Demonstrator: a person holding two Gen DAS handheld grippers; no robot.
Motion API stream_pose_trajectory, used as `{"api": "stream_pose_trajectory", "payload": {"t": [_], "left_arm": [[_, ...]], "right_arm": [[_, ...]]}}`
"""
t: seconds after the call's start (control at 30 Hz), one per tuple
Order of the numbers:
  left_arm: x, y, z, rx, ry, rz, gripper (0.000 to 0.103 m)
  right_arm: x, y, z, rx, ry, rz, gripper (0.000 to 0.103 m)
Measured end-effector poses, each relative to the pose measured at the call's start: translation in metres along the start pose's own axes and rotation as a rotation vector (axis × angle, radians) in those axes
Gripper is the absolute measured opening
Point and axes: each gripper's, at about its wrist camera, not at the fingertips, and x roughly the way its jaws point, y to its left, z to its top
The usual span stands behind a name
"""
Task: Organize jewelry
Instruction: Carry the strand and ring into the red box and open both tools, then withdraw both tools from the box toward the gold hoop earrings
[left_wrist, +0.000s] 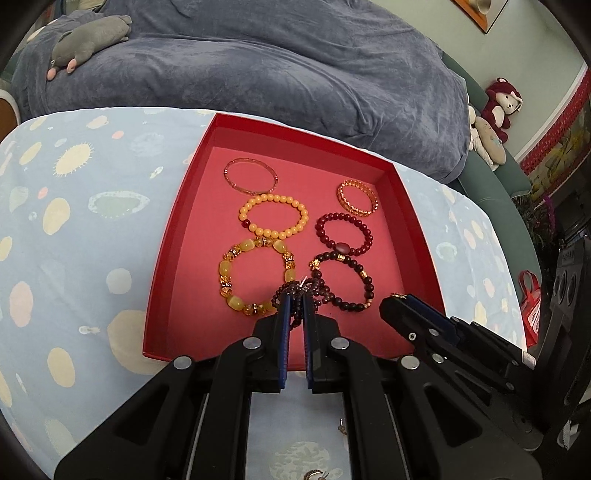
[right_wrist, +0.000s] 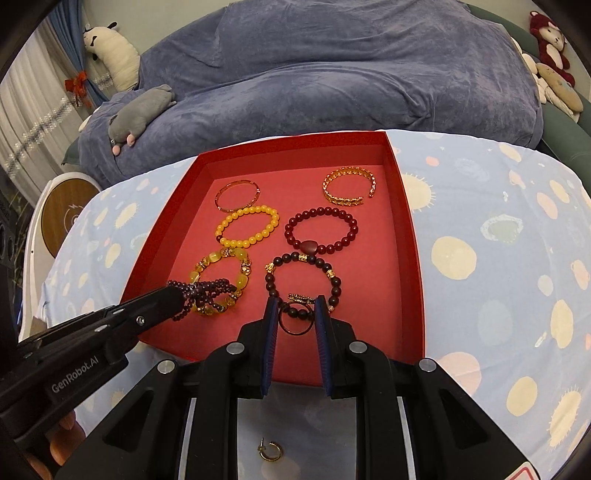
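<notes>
A red tray (left_wrist: 177, 229) (right_wrist: 410, 229) on the spotted cloth holds several bracelets. My left gripper (left_wrist: 295, 299) is shut on a multi-strand dark purple bead bracelet (left_wrist: 295, 291) (right_wrist: 201, 290), held just above the tray's near part over the big yellow stone bracelet (left_wrist: 255, 277) (right_wrist: 221, 280). My right gripper (right_wrist: 295, 304) is shut on a thin dark ring with a gold top (right_wrist: 295, 319), held above the dark brown bead bracelet (right_wrist: 303, 277) (left_wrist: 347, 280). In the left wrist view the right gripper (left_wrist: 400, 297) shows at the right, the ring mostly hidden.
In the tray also lie a thin rose bangle (left_wrist: 251, 181), a yellow bead bracelet (left_wrist: 273, 218), a gold cuff (left_wrist: 358, 197) and a red bead bracelet (left_wrist: 343, 234). A gold hoop earring (right_wrist: 270, 450) lies on the cloth near me. A blue-covered sofa (left_wrist: 295, 74) stands behind.
</notes>
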Motion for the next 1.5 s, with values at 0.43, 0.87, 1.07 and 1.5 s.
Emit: {"api": "stream_pose_trajectory", "payload": {"t": [0.43,0.87,1.07,1.5], "left_arm": [[-0.004,0.002,-0.007,0.003,-0.019,0.04,0.033],[-0.041,0.005,-0.034,-0.009,-0.04,0.047,0.033],[-0.049,0.007,-0.055,-0.02,-0.022,0.058,0.033],[-0.063,0.005,-0.091,-0.001,-0.01,0.12,0.038]], "right_arm": [[-0.013,-0.003,-0.003,0.023,-0.036,-0.019,0.036],[-0.05,0.001,-0.035,0.025,-0.046,-0.011,0.036],[-0.061,0.003,-0.059,0.036,-0.027,-0.011,0.036],[-0.074,0.011,-0.099,0.03,0.003,-0.02,0.036]]}}
